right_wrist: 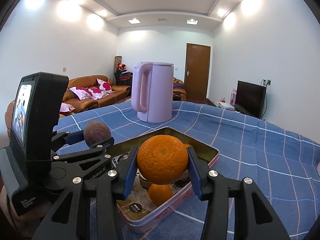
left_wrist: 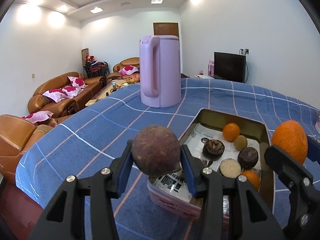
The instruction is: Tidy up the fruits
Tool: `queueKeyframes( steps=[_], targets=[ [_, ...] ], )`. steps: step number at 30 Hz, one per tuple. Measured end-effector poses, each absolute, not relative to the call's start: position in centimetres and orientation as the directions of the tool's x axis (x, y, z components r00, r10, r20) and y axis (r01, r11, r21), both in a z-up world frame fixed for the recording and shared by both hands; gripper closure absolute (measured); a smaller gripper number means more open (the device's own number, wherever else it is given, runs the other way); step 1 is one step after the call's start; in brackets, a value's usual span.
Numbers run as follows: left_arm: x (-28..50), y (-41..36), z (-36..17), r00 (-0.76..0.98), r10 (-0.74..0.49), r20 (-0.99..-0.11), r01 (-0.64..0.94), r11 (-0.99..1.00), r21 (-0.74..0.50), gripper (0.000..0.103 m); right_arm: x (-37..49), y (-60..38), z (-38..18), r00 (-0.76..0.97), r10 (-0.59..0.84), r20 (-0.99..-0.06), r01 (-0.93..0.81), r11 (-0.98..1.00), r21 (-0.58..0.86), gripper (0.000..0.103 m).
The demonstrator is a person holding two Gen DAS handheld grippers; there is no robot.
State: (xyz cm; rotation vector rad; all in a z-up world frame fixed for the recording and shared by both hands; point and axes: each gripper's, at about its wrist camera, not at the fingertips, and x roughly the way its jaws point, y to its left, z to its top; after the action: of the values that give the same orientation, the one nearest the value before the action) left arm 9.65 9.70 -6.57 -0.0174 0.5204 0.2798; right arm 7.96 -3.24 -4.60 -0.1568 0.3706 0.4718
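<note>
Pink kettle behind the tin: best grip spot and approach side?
Take the kettle by its handle, a tall upright loop on the side facing the cameras, slightly left. Come in level from the near side and close the gripper across the loop's vertical bar. The body looks too wide and smooth.

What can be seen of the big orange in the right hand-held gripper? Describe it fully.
The big orange is round, bright orange, with dimpled peel and a small stem dot facing the camera. It looks whole and unpeeled. The right hand-held gripper clamps it, one blue pad on each side, lifted clear above the open pink tin. Nothing else touches it; a smaller orange lies in the tin beneath.
</note>
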Motion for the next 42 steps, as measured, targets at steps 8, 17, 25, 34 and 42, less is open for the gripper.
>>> queueKeyframes(
  steps=[8, 17, 25, 34, 42],
  targets=[
    [9.5, 10.0, -6.5, 0.839, 0.275, -0.47, -0.285, 0.957, 0.051, 0.04, 8.0, -3.2, -4.8, 0.81, 0.43, -0.399, -0.489, 0.871, -0.053, 0.047],
    [8.9, 9.6, -6.3, 0.848, 0.257, -0.464, -0.269, 0.962, 0.042, 0.035, 7.7, -3.9, -4.5, 0.829, 0.418, -0.373, -0.461, 0.887, -0.031, 0.042],
    [7.7, 9.5, -4.6, 0.874, 0.254, -0.415, -0.27, 0.963, 0.019, 0.029, 7.3, -5.4, -4.2, 0.854, 0.383, -0.351, -0.414, 0.91, -0.013, 0.041],
    [7.2, 8.8, -4.0, 0.883, 0.247, -0.399, -0.259, 0.966, 0.024, 0.029, 6.8, -6.4, -3.6, 0.872, 0.36, -0.331, -0.388, 0.921, -0.021, 0.041],
    [6.8, 8.4, -3.5, 0.887, 0.246, -0.39, -0.255, 0.966, 0.028, 0.027, 6.3, -7.1, -3.0, 0.883, 0.348, -0.315, -0.373, 0.928, -0.02, 0.041]
  ],
)
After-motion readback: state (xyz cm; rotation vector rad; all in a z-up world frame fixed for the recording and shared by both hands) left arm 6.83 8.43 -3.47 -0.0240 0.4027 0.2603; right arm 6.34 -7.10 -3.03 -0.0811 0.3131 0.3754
